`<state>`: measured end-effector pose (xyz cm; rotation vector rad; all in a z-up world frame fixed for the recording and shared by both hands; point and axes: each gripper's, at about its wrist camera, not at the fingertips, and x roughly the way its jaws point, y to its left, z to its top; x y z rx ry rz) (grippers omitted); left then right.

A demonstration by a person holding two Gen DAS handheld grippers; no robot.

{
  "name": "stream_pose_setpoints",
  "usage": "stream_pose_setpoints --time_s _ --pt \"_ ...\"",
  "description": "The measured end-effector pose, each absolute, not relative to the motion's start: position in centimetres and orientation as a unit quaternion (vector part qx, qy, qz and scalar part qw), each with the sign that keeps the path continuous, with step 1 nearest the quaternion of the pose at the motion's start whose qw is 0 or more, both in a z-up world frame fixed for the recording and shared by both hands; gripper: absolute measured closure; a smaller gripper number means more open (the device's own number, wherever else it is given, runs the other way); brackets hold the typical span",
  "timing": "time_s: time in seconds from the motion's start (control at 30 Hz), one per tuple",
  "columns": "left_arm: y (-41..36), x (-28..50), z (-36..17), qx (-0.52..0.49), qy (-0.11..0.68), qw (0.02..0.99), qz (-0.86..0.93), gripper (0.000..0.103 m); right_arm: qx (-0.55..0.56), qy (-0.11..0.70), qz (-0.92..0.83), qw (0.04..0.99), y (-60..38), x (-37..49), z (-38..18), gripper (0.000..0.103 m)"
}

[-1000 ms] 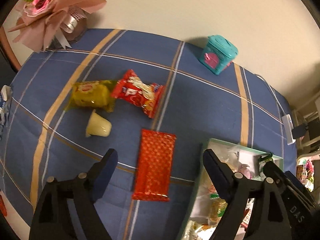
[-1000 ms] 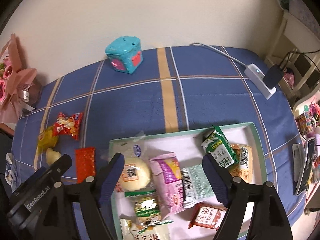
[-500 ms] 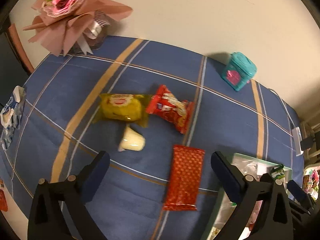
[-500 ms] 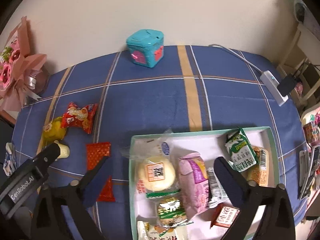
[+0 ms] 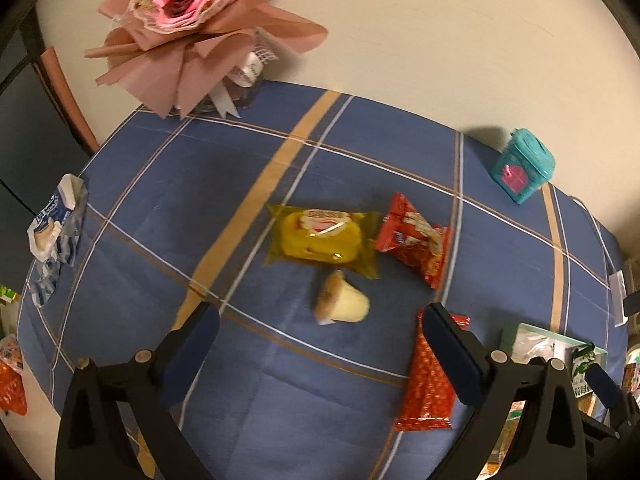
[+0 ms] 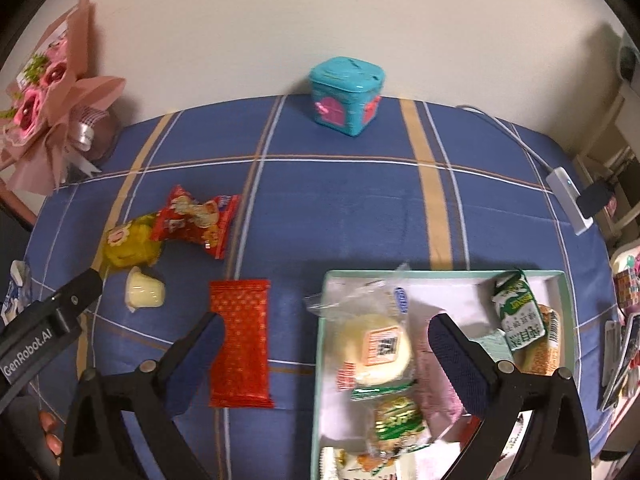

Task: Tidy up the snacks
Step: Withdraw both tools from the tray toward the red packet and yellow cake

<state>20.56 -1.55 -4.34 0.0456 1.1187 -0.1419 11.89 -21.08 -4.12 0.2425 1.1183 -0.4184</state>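
My left tongs (image 5: 320, 344) hang over the blue plaid tablecloth (image 5: 200, 184) with both jaws spread wide and nothing between the pads; they opened out only a moment ago. Just beyond their tips lies a small pale jelly cup (image 5: 342, 300) on its side, touching a yellow-wrapped cake (image 5: 320, 238) with a red-and-white label I cannot read. Beside that sits a red crinkled snack bag (image 5: 414, 238), its print blurred. A flat red wafer pack with gold dots (image 5: 426, 384) lies partly behind my right-hand finger.

My right tongs (image 6: 324, 360) have likewise just opened and stand spread and empty, straddling the edge of the mint-green tray (image 6: 440, 274). The tray holds a round bun in clear wrap (image 6: 380, 346) with a QR-code sticker, a green-and-white carton (image 6: 518, 314) with Chinese lettering, a pink packet (image 6: 436, 380) and a green-gold sweet (image 6: 396, 420). The wafer pack sits on the cloth just left of the tray. My left tool's body reads "GenRobot.AI" (image 6: 28, 354).

By the wall stand a teal tin with pink doors (image 6: 346, 94) and a pink rose bouquet (image 5: 192, 4).
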Motion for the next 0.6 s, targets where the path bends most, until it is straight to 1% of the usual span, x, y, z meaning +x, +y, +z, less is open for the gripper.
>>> stream_pose_setpoints --time_s 0.23,0.6 --pt "0.9 21.4 -4.3 0.013 0.528 0.848 -0.047 0.002 0.098 0.529 -0.169 0.826 -18.2 13.0 -4.7 0.000" --pt "1.6 22.2 -6.7 0.019 0.549 0.834 -0.047 0.002 0.088 0.569 -0.145 0.804 -15.6 14.8 -9.0 0.000"
